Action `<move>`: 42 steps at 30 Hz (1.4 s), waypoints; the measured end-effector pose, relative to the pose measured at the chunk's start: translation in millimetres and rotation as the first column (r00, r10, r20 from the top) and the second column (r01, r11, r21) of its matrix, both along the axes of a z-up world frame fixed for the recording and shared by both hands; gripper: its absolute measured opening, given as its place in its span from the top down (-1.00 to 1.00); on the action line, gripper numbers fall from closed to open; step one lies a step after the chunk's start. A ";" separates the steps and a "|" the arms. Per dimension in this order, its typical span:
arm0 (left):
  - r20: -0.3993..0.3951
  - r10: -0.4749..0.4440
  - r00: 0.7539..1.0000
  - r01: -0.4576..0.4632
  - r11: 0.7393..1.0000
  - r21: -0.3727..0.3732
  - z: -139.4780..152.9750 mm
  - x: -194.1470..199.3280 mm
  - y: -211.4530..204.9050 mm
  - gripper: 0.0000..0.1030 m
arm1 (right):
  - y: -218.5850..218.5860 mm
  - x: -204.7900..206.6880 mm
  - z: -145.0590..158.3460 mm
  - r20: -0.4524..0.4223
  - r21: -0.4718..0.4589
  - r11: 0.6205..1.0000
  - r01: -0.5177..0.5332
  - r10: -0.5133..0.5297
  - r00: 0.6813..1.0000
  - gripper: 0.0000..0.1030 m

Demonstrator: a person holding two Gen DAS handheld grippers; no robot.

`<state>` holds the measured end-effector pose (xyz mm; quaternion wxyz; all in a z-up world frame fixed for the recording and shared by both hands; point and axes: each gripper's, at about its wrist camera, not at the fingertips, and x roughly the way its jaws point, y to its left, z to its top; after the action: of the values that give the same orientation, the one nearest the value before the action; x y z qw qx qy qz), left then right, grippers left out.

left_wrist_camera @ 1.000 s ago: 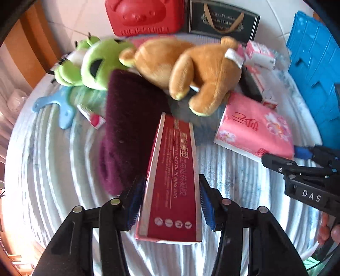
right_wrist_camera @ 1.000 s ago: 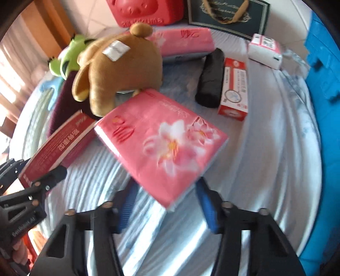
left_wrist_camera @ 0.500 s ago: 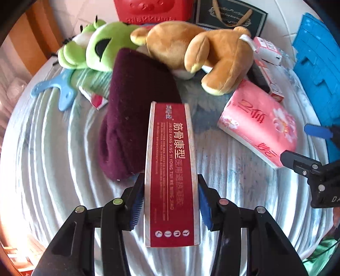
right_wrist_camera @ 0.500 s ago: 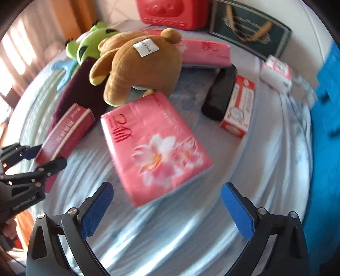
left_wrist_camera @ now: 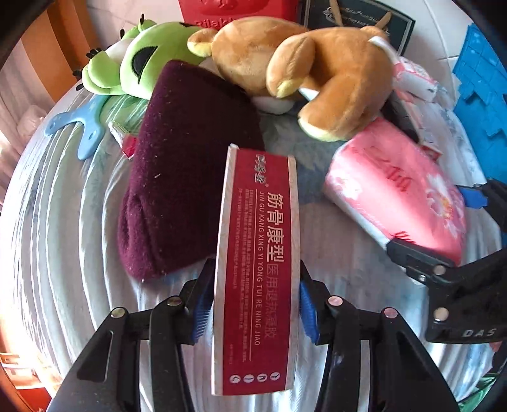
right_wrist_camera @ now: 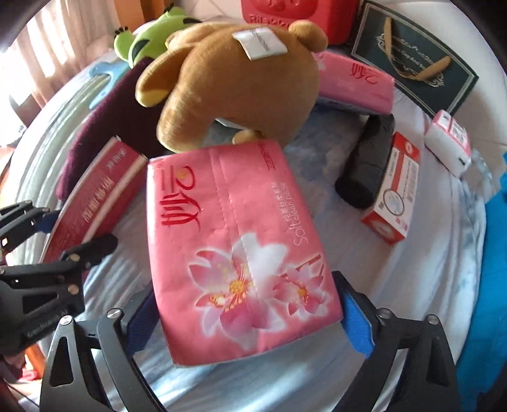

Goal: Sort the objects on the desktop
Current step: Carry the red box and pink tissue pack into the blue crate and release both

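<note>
My left gripper [left_wrist_camera: 255, 302] is shut on a long red box [left_wrist_camera: 257, 269] with Chinese print and holds it over the bed sheet; the box also shows in the right wrist view [right_wrist_camera: 95, 202]. My right gripper [right_wrist_camera: 247, 317] has its blue pads against both sides of a pink flowered tissue pack [right_wrist_camera: 240, 247], which also shows in the left wrist view [left_wrist_camera: 399, 193]. A brown plush bear [right_wrist_camera: 234, 79], a green plush frog [left_wrist_camera: 142, 63] and a maroon knitted cloth [left_wrist_camera: 187, 196] lie behind.
A second pink tissue pack [right_wrist_camera: 355, 82], a black roll [right_wrist_camera: 367, 161], a red-white box [right_wrist_camera: 396, 196], a small white pack [right_wrist_camera: 450, 142], a blue hanger [left_wrist_camera: 79, 126], a red case [right_wrist_camera: 298, 12], a dark gift bag [right_wrist_camera: 418, 63] and a blue panel [left_wrist_camera: 484, 95] at right.
My right gripper, wide open half a second ago, has moved forward and closed onto the pink tissue pack. My left gripper keeps hold of the red box, now nearer the camera.
</note>
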<state>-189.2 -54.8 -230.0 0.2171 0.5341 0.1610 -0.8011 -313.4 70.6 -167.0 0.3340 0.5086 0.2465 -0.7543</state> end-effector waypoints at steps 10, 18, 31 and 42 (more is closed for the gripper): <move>-0.130 -0.096 0.987 0.086 0.993 -0.080 88.1 16.7 15.5 0.15 | 26.7 37.7 80.6 -0.077 -0.145 0.981 0.131 -0.143 0.987 -0.83; -0.339 -0.266 0.902 0.190 0.951 -0.243 193.1 7.7 41.5 0.15 | 76.0 64.1 205.9 -0.288 -0.332 0.900 0.283 -0.383 0.878 -0.83; -0.584 -0.536 0.609 0.421 0.843 -0.335 317.4 -32.4 171.6 0.15 | 221.7 128.8 330.1 -0.490 -0.521 0.689 0.504 -0.724 0.485 -0.84; -0.527 -0.674 0.517 0.607 0.723 -0.329 335.4 -88.8 321.2 0.15 | 353.2 155.0 339.1 -0.524 -0.492 0.551 0.674 -0.806 0.276 -0.84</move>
<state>-278.0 266.4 105.4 -0.1312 0.2520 -0.0276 -0.9584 -158.3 423.8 172.1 -0.1364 0.2026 0.0209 -0.9695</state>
